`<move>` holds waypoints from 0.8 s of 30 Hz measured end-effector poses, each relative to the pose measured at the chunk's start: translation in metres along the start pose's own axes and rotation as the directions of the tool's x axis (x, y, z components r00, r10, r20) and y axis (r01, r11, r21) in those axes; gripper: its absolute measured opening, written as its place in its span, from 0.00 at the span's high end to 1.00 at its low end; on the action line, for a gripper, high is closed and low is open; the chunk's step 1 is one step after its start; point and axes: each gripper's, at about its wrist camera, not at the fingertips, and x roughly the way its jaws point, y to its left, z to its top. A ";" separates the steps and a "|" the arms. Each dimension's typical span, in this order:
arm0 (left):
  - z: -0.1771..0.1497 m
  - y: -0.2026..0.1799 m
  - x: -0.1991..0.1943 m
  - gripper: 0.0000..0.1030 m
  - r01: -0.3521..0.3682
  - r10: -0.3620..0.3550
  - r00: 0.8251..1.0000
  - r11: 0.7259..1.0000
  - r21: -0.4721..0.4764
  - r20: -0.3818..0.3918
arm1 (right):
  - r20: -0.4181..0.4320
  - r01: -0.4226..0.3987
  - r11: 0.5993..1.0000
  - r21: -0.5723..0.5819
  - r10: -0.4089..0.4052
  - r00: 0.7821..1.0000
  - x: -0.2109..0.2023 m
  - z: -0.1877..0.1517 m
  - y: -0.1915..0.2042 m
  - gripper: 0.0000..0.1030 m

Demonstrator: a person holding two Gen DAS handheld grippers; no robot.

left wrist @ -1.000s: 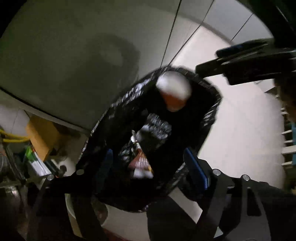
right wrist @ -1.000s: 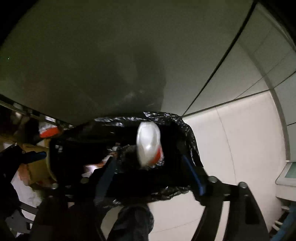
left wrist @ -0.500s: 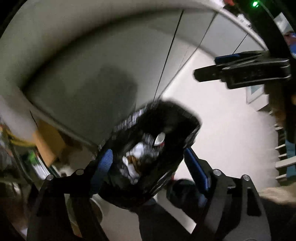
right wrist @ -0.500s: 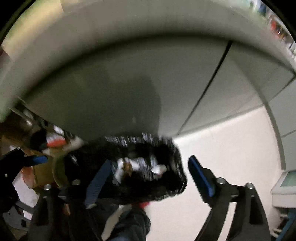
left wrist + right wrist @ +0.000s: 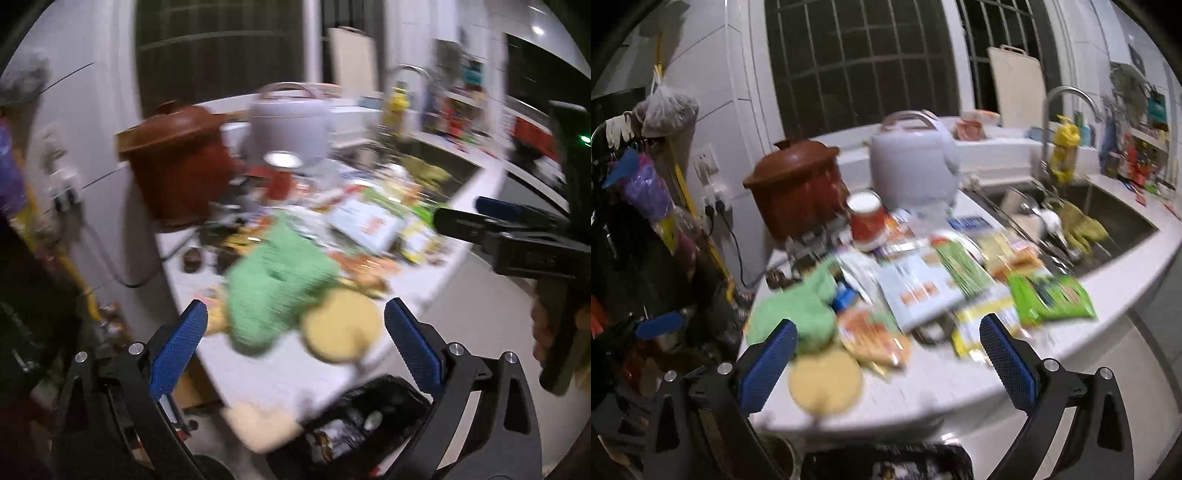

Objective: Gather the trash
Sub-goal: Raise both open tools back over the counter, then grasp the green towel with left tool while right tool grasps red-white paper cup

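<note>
Wrappers and packets litter the white counter [image 5: 1115,291]: a green packet [image 5: 1052,295], a pale blue packet [image 5: 919,291], an orange snack bag [image 5: 875,336], a red paper cup [image 5: 866,218]. The black-lined trash bin [image 5: 365,424] stands on the floor below the counter's edge; it also shows in the right wrist view [image 5: 886,465]. My left gripper [image 5: 291,350] is open and empty, facing a green cloth [image 5: 273,280]. My right gripper [image 5: 886,358] is open and empty, above the bin, and shows in the left view [image 5: 498,225].
A brown clay pot [image 5: 794,192] and a grey rice cooker [image 5: 912,166] stand at the back. A yellow sponge [image 5: 823,380] lies near the front edge. The sink [image 5: 1089,214] with yellow gloves is right. Clutter hangs on the left wall.
Both grippers have swung up from looking down into the bin to facing the counter. The white-and-orange piece that was falling in now lies in the bin.
</note>
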 end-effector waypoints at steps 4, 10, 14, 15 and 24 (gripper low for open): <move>0.005 0.036 0.020 0.09 -0.122 0.121 0.992 0.992 -0.026 -0.023 | -0.033 -0.047 0.998 -0.042 0.045 0.998 0.048 0.026 0.027 0.05; -0.003 0.072 0.027 0.09 -0.184 0.181 0.981 0.982 -0.052 -0.065 | -0.058 -0.044 0.997 -0.065 0.040 0.998 0.108 0.065 0.044 0.05; -0.010 0.068 0.026 0.09 -0.177 0.173 0.981 0.983 -0.050 -0.083 | -0.085 0.007 0.997 -0.076 -0.013 0.996 0.168 0.107 0.047 0.05; -0.012 0.065 0.027 0.09 -0.177 0.173 0.981 0.983 -0.044 -0.084 | -0.099 0.018 0.997 -0.080 -0.026 0.995 0.181 0.113 0.048 0.05; -0.002 0.045 0.054 0.09 -0.118 0.118 0.990 0.993 0.004 -0.073 | -0.357 0.015 0.999 -0.038 -0.027 0.934 0.281 0.133 0.034 0.59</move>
